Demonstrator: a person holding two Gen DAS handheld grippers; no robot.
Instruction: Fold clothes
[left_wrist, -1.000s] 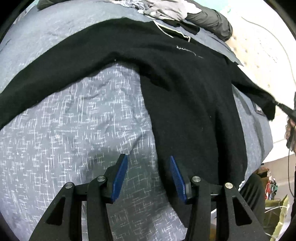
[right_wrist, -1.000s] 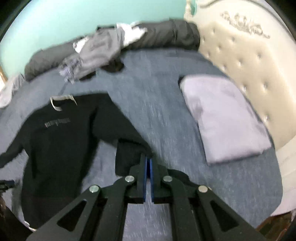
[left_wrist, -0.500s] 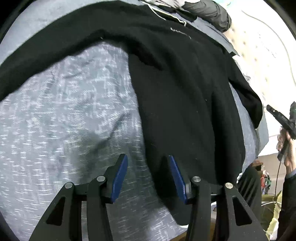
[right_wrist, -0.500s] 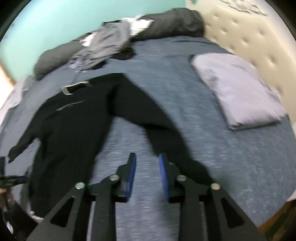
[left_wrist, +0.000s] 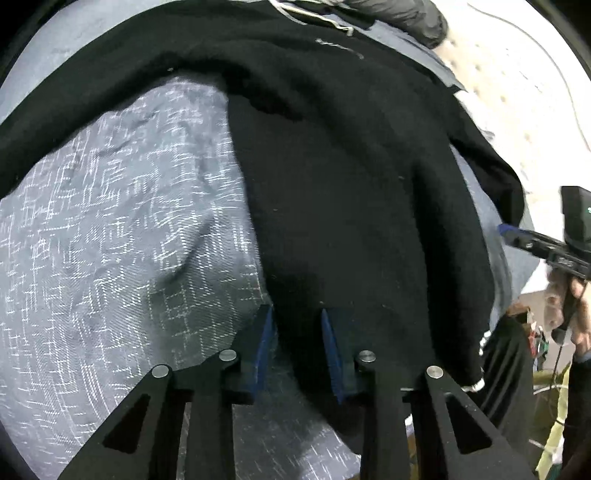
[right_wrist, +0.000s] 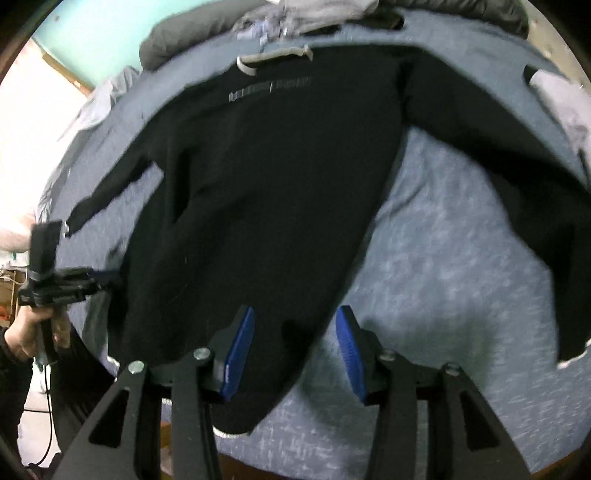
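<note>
A black sweater (left_wrist: 351, 206) lies spread flat on the grey bed cover (left_wrist: 110, 240), collar away from me and both sleeves out to the sides. My left gripper (left_wrist: 295, 325) hangs over the bottom hem at one side edge. Its jaws are closing, with black fabric between the blue pads, and a gap still shows. The right wrist view shows the same sweater (right_wrist: 266, 177). My right gripper (right_wrist: 295, 332) is over the other hem corner, near the bed's edge. Its jaws are opening and the fabric lies between them, untouched. Each gripper shows in the other's view: right gripper (left_wrist: 517, 236), left gripper (right_wrist: 99, 277).
A pile of loose clothes (right_wrist: 295, 14) and a dark rolled bundle (left_wrist: 406, 18) lie at the head of the bed. A folded pale garment (right_wrist: 557, 99) rests at the right. The cream headboard (left_wrist: 517, 81) stands beyond. A person's hand (right_wrist: 33, 332) holds the left gripper's handle.
My right gripper let go of the sleeve, opened, and swung down to the hem at the bed's near edge. My left gripper sank toward the hem and its jaws narrowed.
</note>
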